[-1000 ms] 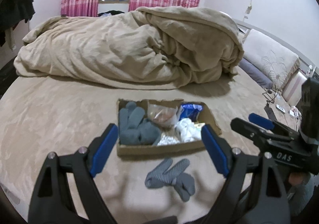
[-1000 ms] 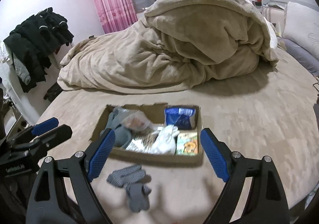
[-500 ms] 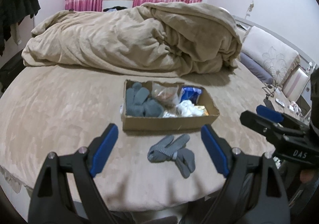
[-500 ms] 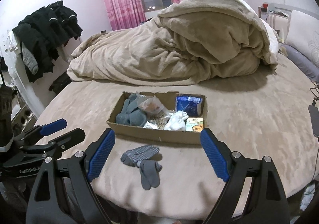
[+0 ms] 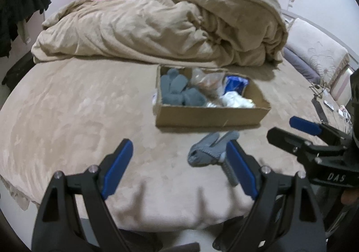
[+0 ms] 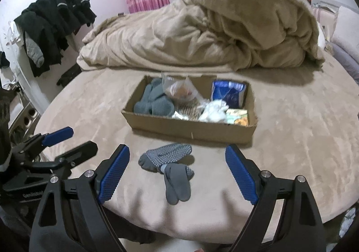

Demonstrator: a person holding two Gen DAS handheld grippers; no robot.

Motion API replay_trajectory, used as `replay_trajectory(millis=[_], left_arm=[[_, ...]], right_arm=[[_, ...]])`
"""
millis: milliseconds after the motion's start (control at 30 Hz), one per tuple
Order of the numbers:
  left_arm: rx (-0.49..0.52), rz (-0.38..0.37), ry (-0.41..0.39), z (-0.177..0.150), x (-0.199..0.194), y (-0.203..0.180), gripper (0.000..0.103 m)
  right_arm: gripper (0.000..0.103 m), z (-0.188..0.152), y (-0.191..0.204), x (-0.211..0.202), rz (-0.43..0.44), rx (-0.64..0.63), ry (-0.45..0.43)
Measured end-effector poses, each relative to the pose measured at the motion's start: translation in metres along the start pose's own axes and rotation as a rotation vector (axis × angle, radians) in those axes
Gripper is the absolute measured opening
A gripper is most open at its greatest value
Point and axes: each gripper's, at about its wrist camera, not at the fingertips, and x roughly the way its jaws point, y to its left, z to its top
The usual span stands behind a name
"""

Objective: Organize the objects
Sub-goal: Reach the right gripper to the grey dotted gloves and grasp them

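Near the open brown cardboard box (image 6: 190,126), grey dotted gloves (image 6: 167,159) lie between the right gripper (image 6: 177,173)'s spread, empty jaws; the left gripper (image 5: 179,169)'s are likewise.

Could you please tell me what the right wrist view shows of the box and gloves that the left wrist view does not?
Only the right wrist view shows the yellow packet in the box's near corner, and the gloves whole. Only the left wrist view shows the cables at the bed's far right. Both show the cardboard box, the loose grey gloves on the bed before it, and the heaped blanket.
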Motion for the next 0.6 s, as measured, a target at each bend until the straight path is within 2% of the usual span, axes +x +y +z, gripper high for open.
replay_trajectory(millis=[600], left_arm=[[-0.052,0.034,0.091,-0.015,0.052,0.029,0.086]], right_arm=[[0.089,-0.019,-0.004,0.082,0.029,0.003,0.158]])
